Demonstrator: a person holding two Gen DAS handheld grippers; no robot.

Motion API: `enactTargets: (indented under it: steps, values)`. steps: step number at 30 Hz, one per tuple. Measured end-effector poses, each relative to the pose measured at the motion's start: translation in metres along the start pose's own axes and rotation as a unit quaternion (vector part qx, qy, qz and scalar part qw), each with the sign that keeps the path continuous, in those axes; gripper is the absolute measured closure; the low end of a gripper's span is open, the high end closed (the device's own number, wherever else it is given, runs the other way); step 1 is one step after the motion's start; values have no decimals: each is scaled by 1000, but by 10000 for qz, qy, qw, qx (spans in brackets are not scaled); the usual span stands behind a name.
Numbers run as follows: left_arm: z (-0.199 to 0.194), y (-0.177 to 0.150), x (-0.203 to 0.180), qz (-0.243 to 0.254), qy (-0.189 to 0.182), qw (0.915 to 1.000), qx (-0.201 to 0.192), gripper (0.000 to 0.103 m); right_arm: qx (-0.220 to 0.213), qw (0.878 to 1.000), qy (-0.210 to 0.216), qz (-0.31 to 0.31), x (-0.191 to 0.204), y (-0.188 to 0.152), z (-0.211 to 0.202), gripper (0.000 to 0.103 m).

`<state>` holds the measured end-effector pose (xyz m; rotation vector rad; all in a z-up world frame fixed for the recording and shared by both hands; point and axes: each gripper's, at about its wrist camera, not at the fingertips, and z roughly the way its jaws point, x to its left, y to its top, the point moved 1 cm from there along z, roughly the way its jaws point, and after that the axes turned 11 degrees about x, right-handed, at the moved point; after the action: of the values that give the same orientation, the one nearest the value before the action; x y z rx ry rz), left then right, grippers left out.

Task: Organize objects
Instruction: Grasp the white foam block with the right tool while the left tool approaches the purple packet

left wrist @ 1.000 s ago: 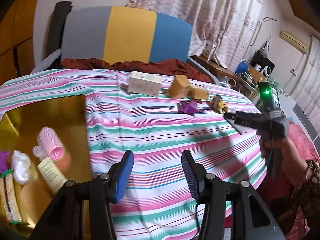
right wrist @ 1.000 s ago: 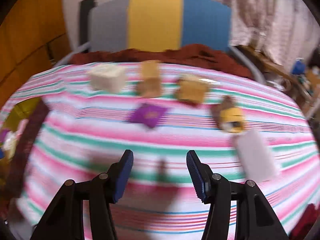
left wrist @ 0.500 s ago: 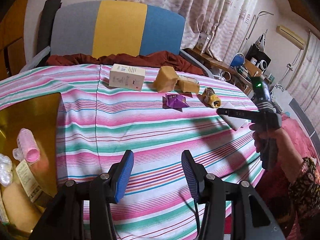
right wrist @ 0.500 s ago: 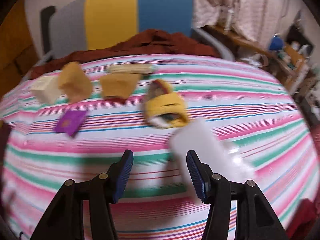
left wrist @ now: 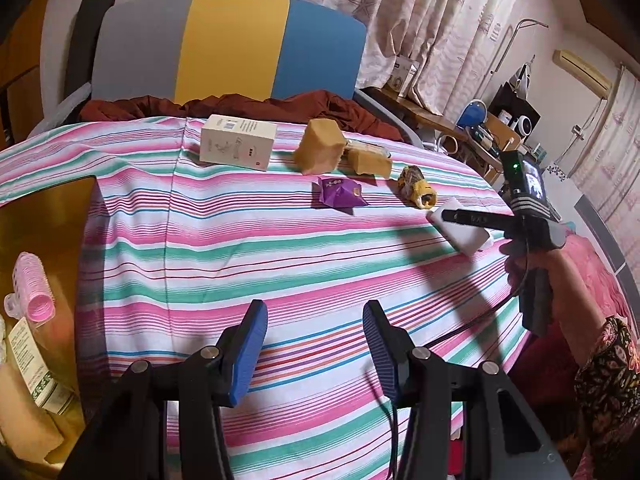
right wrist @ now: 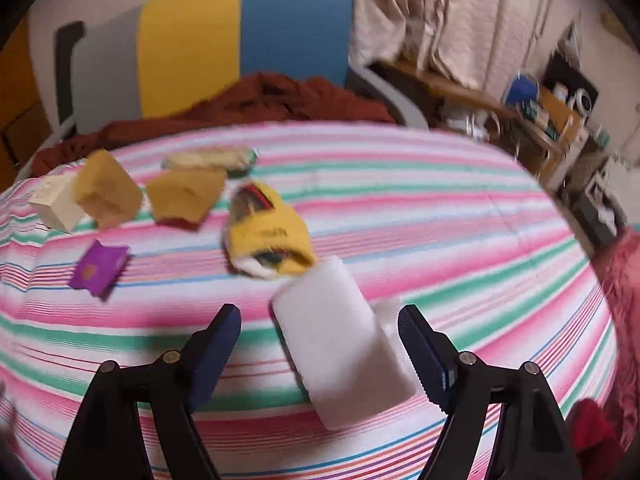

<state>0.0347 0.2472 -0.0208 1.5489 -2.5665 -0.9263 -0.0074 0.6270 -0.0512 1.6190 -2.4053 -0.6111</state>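
Note:
A white rectangular block point(right wrist: 344, 344) lies on the striped tablecloth, between the open jaws of my right gripper point(right wrist: 320, 340); it also shows in the left wrist view point(left wrist: 460, 230), partly behind the right gripper point(left wrist: 452, 215). Beyond it lie a yellow pouch point(right wrist: 268, 236), a purple packet point(right wrist: 98, 270), two tan blocks point(right wrist: 106, 192) and a white box point(left wrist: 238, 142). My left gripper point(left wrist: 314, 344) is open and empty above the near cloth. A gold tray point(left wrist: 44, 216) at the left holds a pink roller point(left wrist: 34, 286).
A grey, yellow and blue chair back point(left wrist: 224, 46) with a rust-red cloth point(left wrist: 240, 104) stands behind the table. A cluttered wooden side table point(left wrist: 472, 136) is at the right. A labelled packet point(left wrist: 28, 364) lies in the tray.
My right gripper has moved right and closer, from facing the purple packet to having the white block between its jaws, which have opened wider. The left gripper has shifted right, so less tray shows.

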Motion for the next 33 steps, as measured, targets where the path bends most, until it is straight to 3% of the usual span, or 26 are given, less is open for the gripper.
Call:
enactTargets:
  steps: [2, 5, 8, 11, 12, 18, 22, 27, 33]
  values:
    - [0, 1, -1, 15, 2, 10000, -3, 53, 194, 9997, 145, 4, 3, -3, 5, 20]
    - [1, 2, -2, -9, 2, 10000, -14, 53, 33, 9991, 358, -208, 10, -8, -10, 19]
    - [2, 3, -1, -54, -13, 10000, -8, 53, -167, 9948, 1008, -13, 8, -9, -25, 20]
    - [3, 4, 0, -84, -3, 10000, 23, 53, -284, 9785, 2040, 126, 6, -9, -35, 22]
    - [4, 4, 0, -94, -15, 10000, 28, 53, -296, 9758, 2162, 171, 5, -10, -37, 22]
    - [6, 7, -2, -90, -38, 9999, 45, 53, -470, 9902, 1221, 492, -11, -8, -37, 21]
    - [6, 8, -6, -44, -67, 10000, 35, 53, 57, 9946, 846, 592, -19, -5, -10, 21]
    - [6, 13, -12, 7, -47, 10000, 33, 53, 256, 9983, 431, 302, -9, -7, -2, 19]
    - [15, 21, -22, 125, 2, 9999, 65, 53, 467, 9981, -379, -140, -7, -5, 18, 21]
